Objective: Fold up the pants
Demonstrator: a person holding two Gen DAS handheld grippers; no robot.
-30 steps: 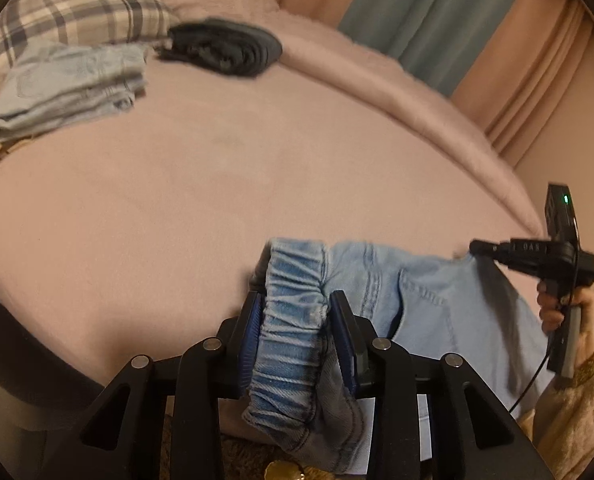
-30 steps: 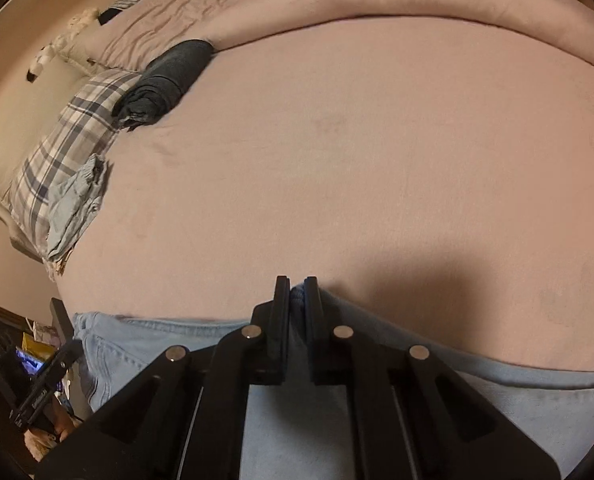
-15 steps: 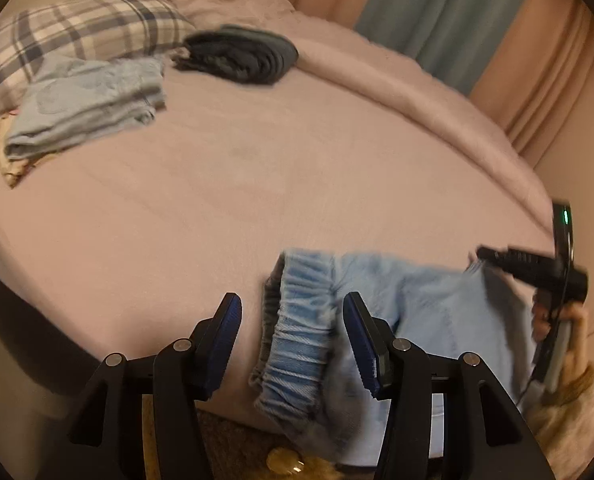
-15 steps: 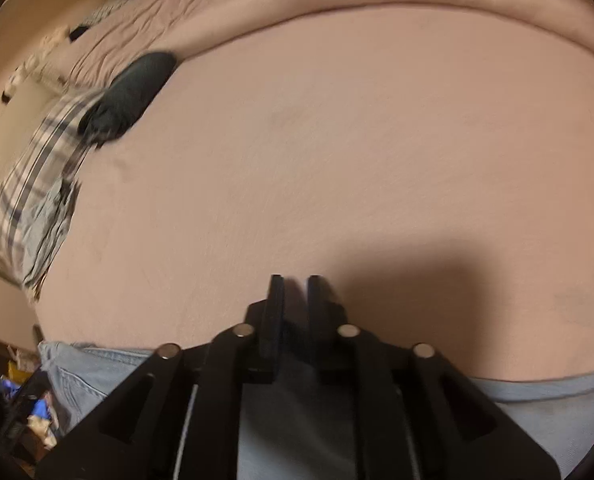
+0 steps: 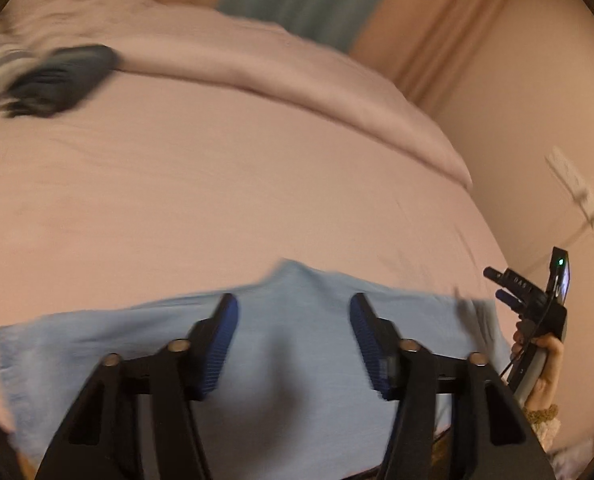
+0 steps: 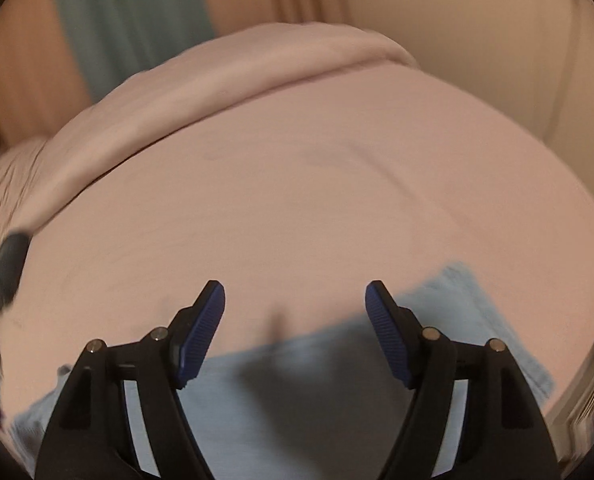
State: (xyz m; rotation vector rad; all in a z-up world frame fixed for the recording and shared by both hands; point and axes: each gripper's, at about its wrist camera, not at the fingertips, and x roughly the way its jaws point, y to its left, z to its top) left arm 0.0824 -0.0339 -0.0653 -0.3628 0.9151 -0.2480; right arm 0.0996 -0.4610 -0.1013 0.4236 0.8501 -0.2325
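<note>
Left wrist view: a pink bed [image 5: 225,184] fills the room from the near edge to the curtains [image 5: 309,4] on the far side, its rolled duvet [image 5: 297,76] lying along the far edge. Light blue denim pants [image 5: 297,352] lie spread across the near edge of the mattress, running left to right; how much hangs over the side cannot be told. A dark folded garment [image 5: 61,80], blurred, rests at far left. The left gripper [image 5: 295,340] hovers above the denim with its jaws spread wide, holding nothing. At right, the right gripper [image 5: 505,284] appears in the person's hand [image 5: 545,372]; seen through its own camera, the right gripper [image 6: 295,328] is likewise released, jaws parted over the pants [image 6: 337,392] and the bedsheet just beyond them.

With neither tool gripping, the risk lies at the mattress edge: unheld denim could slide off under its own weight. A regrasp aimed carelessly could also pinch the bedsheet together with the cloth, or catch only one layer, leaving a crooked fold.
</note>
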